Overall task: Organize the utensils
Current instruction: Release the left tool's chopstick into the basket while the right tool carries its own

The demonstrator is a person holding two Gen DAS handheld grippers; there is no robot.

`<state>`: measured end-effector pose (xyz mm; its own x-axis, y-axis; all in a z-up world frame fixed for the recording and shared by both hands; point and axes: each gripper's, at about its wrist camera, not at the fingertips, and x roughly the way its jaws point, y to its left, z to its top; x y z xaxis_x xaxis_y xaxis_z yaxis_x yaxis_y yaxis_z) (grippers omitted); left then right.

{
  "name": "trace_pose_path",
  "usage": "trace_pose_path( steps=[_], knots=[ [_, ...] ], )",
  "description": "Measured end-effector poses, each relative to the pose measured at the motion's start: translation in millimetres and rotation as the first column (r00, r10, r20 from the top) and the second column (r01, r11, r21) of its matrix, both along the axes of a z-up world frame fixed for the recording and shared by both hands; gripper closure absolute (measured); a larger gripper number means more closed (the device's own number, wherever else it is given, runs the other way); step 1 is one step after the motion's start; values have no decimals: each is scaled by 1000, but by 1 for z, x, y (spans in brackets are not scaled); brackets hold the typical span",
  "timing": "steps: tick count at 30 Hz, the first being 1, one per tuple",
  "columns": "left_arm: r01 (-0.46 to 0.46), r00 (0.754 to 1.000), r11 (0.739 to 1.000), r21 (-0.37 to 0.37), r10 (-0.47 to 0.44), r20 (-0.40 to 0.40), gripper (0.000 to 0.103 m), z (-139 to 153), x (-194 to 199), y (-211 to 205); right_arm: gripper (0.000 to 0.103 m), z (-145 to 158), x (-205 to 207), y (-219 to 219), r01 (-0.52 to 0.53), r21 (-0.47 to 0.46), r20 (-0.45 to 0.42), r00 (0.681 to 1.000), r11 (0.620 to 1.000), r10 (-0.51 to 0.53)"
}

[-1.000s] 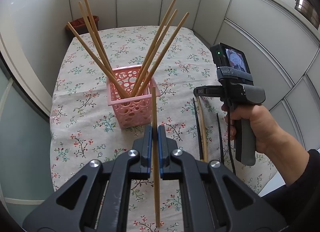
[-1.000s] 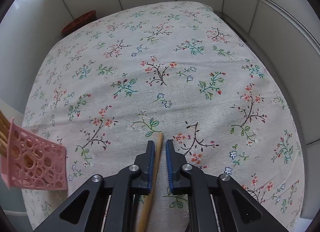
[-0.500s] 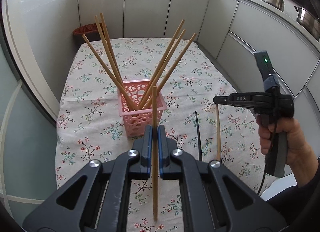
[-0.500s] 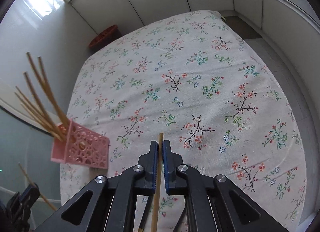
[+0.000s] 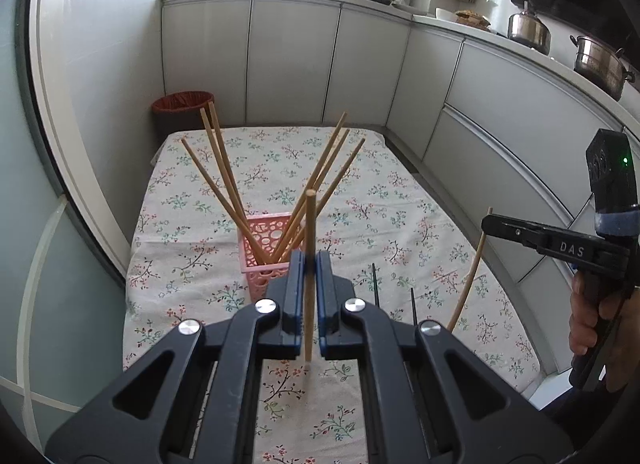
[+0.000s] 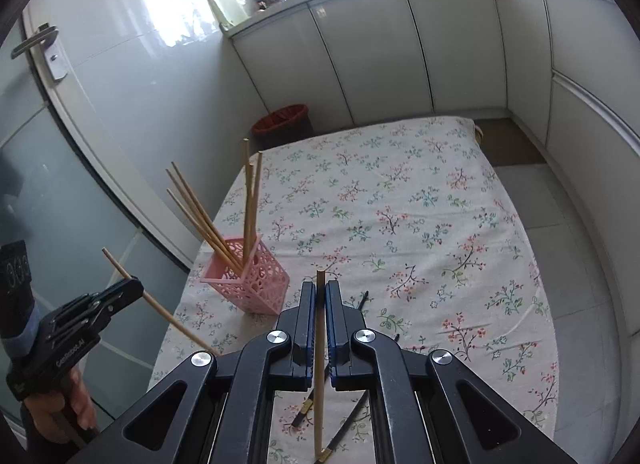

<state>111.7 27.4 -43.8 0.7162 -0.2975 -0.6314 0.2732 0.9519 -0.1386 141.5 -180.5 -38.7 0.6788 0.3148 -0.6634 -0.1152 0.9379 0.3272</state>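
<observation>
Both claws came up off the surface since a second ago: my left claw clamped on one wooden chopstick, right claw on another chopstick, near the pink basket.

The right hand-held gripper pinched a wooden chopstick above the floral tabletop; at left, the left hand-held gripper clamped another chopstick near the pink basket of chopsticks

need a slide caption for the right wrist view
Right tool shut on a wooden chopstick above the floral tablecloth, pink basket ahead-left.
</observation>
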Motion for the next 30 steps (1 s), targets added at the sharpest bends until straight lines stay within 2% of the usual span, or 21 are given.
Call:
trace_pose_path(
  steps=[6, 12, 19, 30],
  knots=[
    [-27, 994, 999, -32, 30, 100, 97, 22, -6, 6, 98, 31, -16, 6, 4, -6, 112, 994, 1000, -3],
    [-67, 976, 995, -73, 81, 200, 97, 39, -7, 17, 98, 59, -21, 13, 2, 7, 201, 980, 1000, -3],
    [-113, 944, 986, -126, 146, 296, 97, 52, -3, 24, 98, 77, -19, 15, -5, 41, 253, 968, 999, -5],
    [-200, 895, 971, -130, 235, 379, 97, 51, 16, 24, 98, 90, -12, 23, -20, 94, 287, 958, 995, -8]
  ],
)
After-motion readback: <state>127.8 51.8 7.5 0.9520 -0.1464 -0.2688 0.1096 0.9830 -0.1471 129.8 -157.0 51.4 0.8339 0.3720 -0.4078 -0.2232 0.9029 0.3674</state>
